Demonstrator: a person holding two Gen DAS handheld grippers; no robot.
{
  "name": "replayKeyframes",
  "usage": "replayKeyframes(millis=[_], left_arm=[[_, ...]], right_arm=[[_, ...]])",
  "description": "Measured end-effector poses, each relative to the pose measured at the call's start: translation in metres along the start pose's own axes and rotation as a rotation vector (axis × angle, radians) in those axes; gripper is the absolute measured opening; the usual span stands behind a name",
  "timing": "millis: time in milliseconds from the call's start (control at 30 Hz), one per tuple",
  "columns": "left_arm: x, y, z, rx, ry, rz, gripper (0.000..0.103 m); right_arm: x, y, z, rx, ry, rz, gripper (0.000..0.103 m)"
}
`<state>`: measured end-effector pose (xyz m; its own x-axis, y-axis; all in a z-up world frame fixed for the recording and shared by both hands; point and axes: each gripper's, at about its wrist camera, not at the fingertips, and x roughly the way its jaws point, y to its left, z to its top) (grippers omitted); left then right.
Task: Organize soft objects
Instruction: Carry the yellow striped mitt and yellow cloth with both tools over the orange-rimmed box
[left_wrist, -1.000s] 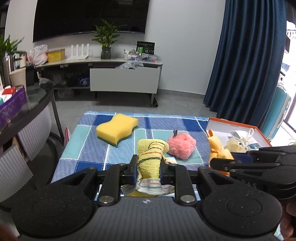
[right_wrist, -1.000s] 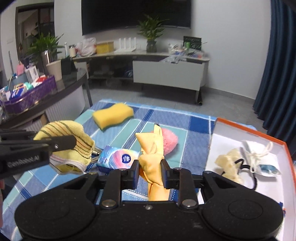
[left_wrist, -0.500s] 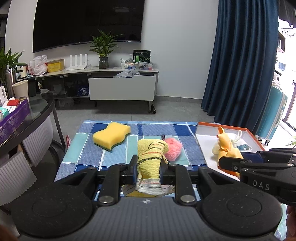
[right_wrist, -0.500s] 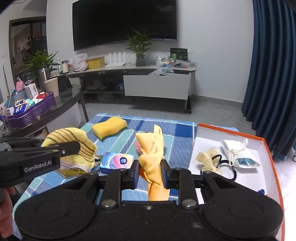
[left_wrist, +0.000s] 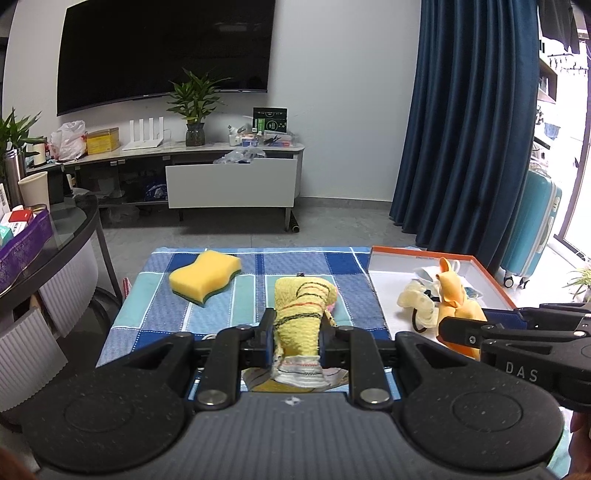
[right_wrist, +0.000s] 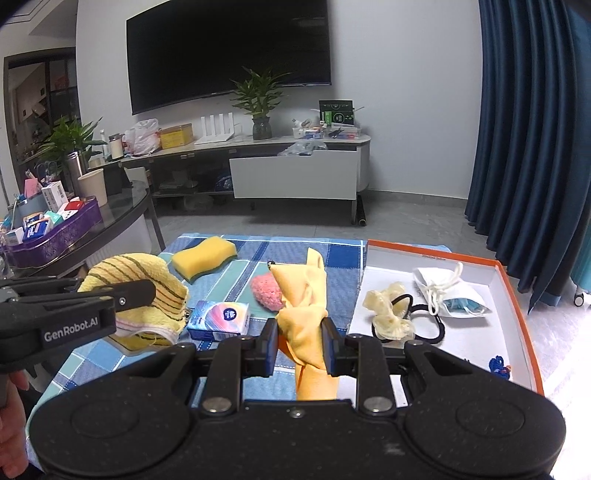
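Observation:
My left gripper (left_wrist: 296, 334) is shut on a yellow striped towel (left_wrist: 300, 310), held above the blue checked cloth (left_wrist: 221, 306); the same towel (right_wrist: 147, 295) shows at the left of the right wrist view. My right gripper (right_wrist: 299, 345) is shut on an orange knotted cloth (right_wrist: 306, 306), seen from the left wrist as the orange cloth (left_wrist: 456, 299) over the white tray (left_wrist: 384, 291). A yellow sponge (left_wrist: 205, 277) lies on the cloth's far left. A pink puff (right_wrist: 266, 291) rests mid-cloth, mostly hidden behind the towel in the left wrist view.
The orange-rimmed tray (right_wrist: 517, 295) holds a cream scrunchie (right_wrist: 388, 314), black hair ties (right_wrist: 424, 317), a white drawstring pouch (right_wrist: 447, 291) and a small blue item (right_wrist: 498, 365). A tissue pack (right_wrist: 218, 319) lies on the cloth. A glass table (right_wrist: 122, 218) with a purple basket stands left.
Both grippers rose and drew back from the table with their cloths still held, so more of the room shows. The orange cloth now hangs nearer the tray.

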<state>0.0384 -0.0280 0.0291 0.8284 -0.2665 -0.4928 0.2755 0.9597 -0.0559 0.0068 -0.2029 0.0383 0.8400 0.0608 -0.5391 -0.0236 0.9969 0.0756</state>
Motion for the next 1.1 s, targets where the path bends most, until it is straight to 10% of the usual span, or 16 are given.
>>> replayKeyframes(millis=[1100], left_arm=[[0.012, -0.054, 0.002, 0.077, 0.012, -0.102, 0.023]], right_arm=[[-0.017, -0.05, -0.001, 0.07, -0.031, -0.09, 0.031]])
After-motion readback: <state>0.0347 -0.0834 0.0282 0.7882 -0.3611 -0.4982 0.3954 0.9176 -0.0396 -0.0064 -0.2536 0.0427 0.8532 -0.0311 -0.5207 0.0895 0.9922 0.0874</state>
